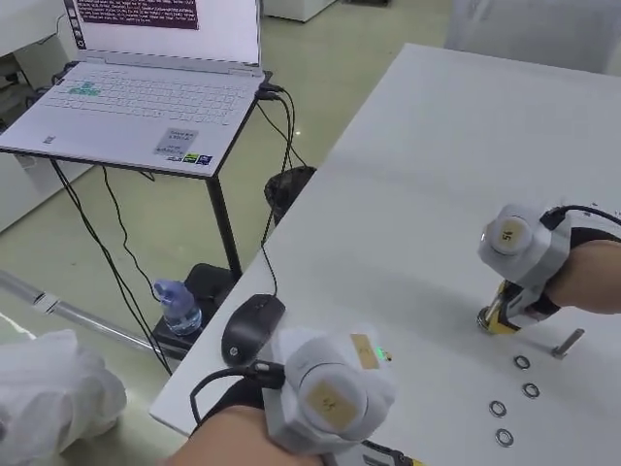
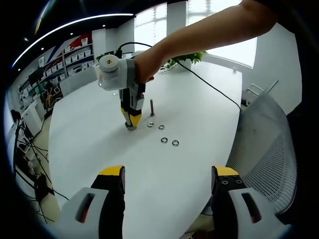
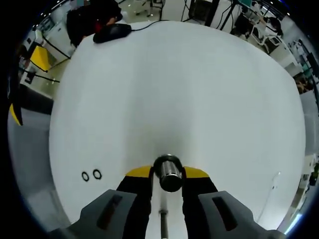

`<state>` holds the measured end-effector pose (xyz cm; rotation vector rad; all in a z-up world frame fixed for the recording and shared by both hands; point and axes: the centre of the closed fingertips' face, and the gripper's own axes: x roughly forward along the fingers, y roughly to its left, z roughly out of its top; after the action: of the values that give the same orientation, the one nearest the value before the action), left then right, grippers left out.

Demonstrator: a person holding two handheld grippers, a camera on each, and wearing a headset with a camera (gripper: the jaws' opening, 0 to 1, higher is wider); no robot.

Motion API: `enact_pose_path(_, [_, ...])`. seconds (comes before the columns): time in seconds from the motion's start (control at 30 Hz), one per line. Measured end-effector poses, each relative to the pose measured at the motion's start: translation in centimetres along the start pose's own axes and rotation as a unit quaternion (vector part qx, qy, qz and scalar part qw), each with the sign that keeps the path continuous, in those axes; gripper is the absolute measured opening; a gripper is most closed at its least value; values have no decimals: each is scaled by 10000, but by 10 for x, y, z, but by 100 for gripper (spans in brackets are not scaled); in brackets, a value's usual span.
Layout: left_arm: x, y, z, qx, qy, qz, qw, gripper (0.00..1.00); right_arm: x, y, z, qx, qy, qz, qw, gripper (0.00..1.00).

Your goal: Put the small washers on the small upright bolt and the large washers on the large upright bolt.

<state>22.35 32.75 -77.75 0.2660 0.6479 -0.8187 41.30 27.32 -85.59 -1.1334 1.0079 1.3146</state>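
Four washers [image 2: 164,140] counted, flat and loose on the white surface [image 1: 417,194], strung out near the small bolt [image 2: 152,107], itself upright and free. Right claw [image 3: 167,173] pointing down, jaws pressed onto the large bolt [image 3: 170,179], pinching it just beside the small bolt and near the closest washer, touching neither. Cannot tell whether the large bolt's lower end meets the surface. Left claw [image 2: 169,177] spread wide, holding nothing, well apart from washers and bolts, low over the near edge.
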Motion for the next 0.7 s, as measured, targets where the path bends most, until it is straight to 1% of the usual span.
enact_pose_path(0.07, [0,0,2,20,-13,12,10000,71,1,0,0,-5,-10,-14,10000,23])
enact_pose_path(0.17, [1,-1,1,122,53,-1,9999,71,2,0,-4,-34,64,-10,10000,24])
enact_pose_path(0.33, [1,-3,1,169,83,-24,9998,71,1,1,-3,-28,40,-15,10000,24])
enact_pose_path(0.5, [1,-4,1,153,83,-32,9998,70,1,0,-2,24,8,11,10000,24])
enact_pose_path(0.6, [1,-5,0,160,117,-49,9998,69,1,1,-1,42,12,16,10000,24])
enact_pose_path(0.7, [2,-6,0,130,96,-56,9999,69,1,1,-1,34,11,21,10000,24])
